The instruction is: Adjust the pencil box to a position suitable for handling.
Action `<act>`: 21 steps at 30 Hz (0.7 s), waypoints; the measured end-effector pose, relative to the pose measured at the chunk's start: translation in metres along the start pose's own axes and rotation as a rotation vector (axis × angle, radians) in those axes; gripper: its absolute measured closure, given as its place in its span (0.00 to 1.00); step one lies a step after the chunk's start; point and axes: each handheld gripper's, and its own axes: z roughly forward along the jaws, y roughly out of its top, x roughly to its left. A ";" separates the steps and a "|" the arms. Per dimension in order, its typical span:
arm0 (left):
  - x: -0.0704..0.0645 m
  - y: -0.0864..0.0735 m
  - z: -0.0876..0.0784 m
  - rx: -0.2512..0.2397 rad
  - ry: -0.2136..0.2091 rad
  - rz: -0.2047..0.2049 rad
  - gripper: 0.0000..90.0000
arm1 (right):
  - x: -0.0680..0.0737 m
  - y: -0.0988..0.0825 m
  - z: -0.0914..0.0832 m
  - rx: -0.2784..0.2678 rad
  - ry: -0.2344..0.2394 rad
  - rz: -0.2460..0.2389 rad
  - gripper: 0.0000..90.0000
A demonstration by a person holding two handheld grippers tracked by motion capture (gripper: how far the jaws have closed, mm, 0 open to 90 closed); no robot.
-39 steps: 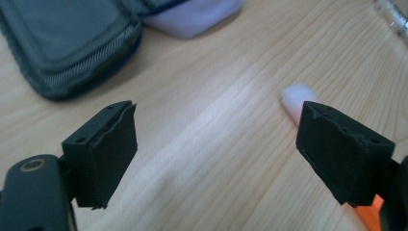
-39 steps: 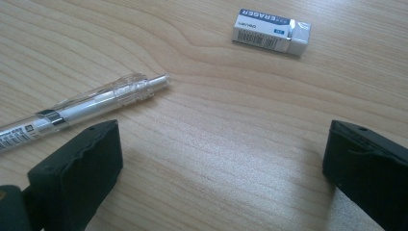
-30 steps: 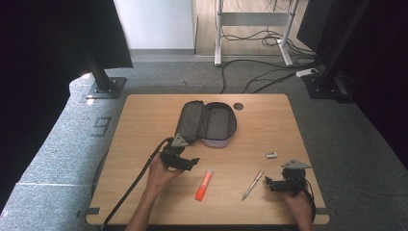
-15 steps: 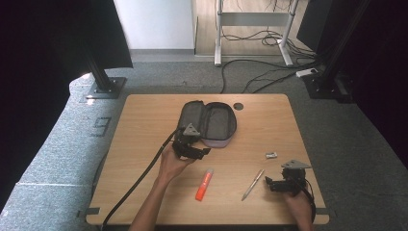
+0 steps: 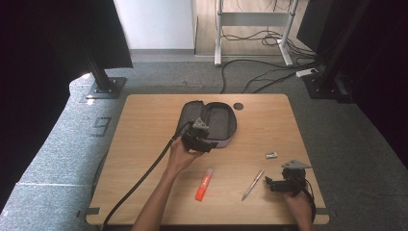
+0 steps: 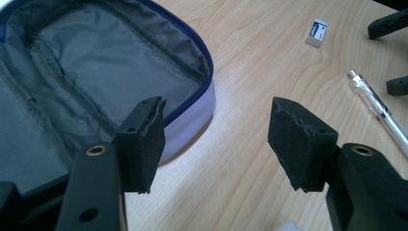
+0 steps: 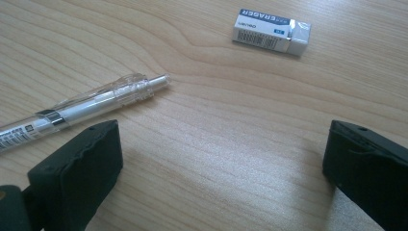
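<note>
Left gripper view, upper left: soft, light pencil case (image 6: 96, 72) lies open, its stiffer rim the best grip for the half-closing, empty left gripper (image 6: 216, 139).

In the left gripper view, the open pencil case (image 6: 96, 77) is cut off by the top and left edges, and its near part is hidden behind the left jaw. The pen (image 6: 380, 110) is cropped at the right edge there; in the right gripper view its rear end is lost past the left edge. The print on the eraser (image 5: 271, 155) is too small to be read from the high view. The orange marker (image 5: 204, 183) is perhaps capped; this cannot be made out.
</note>
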 end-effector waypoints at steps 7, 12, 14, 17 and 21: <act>0.003 0.011 0.011 -0.015 -0.017 -0.006 0.48 | 0.000 0.000 0.000 0.000 0.000 0.000 0.00; 0.005 0.019 0.022 -0.009 -0.031 -0.001 0.52 | 0.000 0.000 0.000 0.000 0.000 0.000 0.00; 0.006 0.022 0.027 -0.014 -0.044 -0.015 0.55 | 0.000 0.000 0.000 0.000 0.000 0.000 0.00; 0.006 0.024 0.032 -0.001 -0.043 -0.011 0.60 | 0.000 0.000 0.000 0.000 0.000 0.000 0.00; 0.007 0.026 0.041 -0.004 -0.047 -0.016 0.67 | 0.000 0.000 0.000 0.000 0.000 0.000 0.00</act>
